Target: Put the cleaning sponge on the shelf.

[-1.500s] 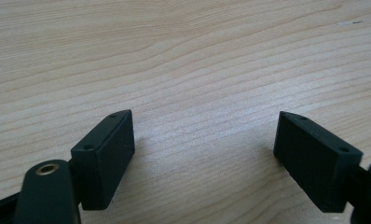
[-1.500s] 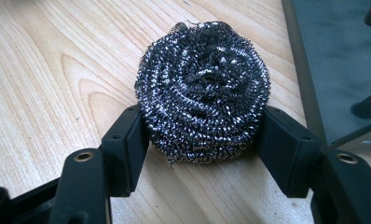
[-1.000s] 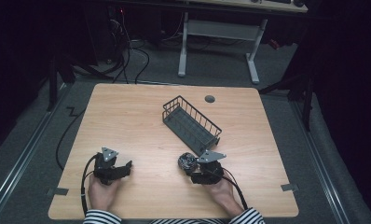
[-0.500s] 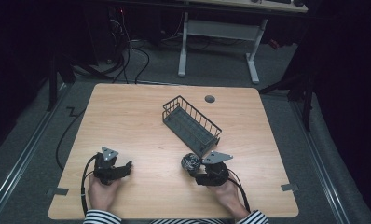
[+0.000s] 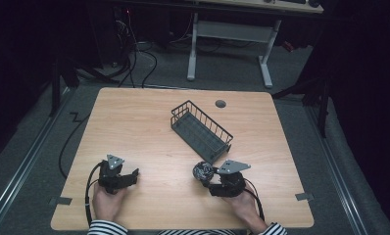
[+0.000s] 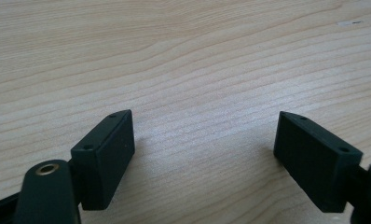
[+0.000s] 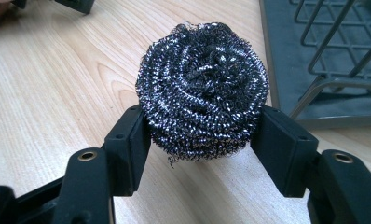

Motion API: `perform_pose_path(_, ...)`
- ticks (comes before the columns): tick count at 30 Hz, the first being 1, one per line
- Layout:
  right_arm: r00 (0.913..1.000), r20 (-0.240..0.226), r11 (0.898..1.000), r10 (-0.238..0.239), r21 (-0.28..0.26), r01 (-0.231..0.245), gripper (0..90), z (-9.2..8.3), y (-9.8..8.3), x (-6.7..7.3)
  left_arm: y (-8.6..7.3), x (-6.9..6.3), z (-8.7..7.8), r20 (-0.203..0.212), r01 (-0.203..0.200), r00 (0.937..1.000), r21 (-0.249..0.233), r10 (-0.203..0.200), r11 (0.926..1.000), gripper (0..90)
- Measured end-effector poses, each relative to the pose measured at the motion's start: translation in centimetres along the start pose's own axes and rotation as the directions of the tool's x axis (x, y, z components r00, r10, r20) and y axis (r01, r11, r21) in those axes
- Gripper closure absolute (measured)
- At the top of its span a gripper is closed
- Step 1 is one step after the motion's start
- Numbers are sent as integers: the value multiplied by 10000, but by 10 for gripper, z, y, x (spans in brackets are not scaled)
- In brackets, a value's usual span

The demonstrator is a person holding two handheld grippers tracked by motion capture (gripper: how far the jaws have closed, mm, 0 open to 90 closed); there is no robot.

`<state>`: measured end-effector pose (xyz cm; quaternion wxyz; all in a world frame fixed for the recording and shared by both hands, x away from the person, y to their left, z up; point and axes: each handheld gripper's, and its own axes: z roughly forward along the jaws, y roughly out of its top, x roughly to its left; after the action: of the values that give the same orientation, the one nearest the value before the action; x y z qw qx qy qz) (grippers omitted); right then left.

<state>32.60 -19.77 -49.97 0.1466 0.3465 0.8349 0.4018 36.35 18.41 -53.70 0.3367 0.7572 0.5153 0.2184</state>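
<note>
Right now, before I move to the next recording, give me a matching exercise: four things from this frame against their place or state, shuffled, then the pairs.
Things:
1. steel wool scourer
2. wire basket
3. left gripper
4. round hole

Places or states:
A. jaws apart over bare wood, nothing between them
B. near the table's far edge
C. clamped between the right gripper's black jaws
D. standing slantwise mid-table, nothing inside it that I can see

Pairs: 1-C, 2-D, 3-A, 4-B
</note>
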Motion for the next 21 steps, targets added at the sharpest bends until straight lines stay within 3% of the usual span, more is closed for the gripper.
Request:
perform_pose_path(11, 9999, -44, 9995, -127, -298, 126, 391, -19, 8, -1, 0, 0, 0, 2, -1, 10000, -1, 1, 10000, 207)
perform_pose_path(21, 10000, -36, 9981, -8, -623, 6, 391, -38, 21, -13, 0, 0, 0, 1, -2, 10000, 3, 2, 10000, 207)
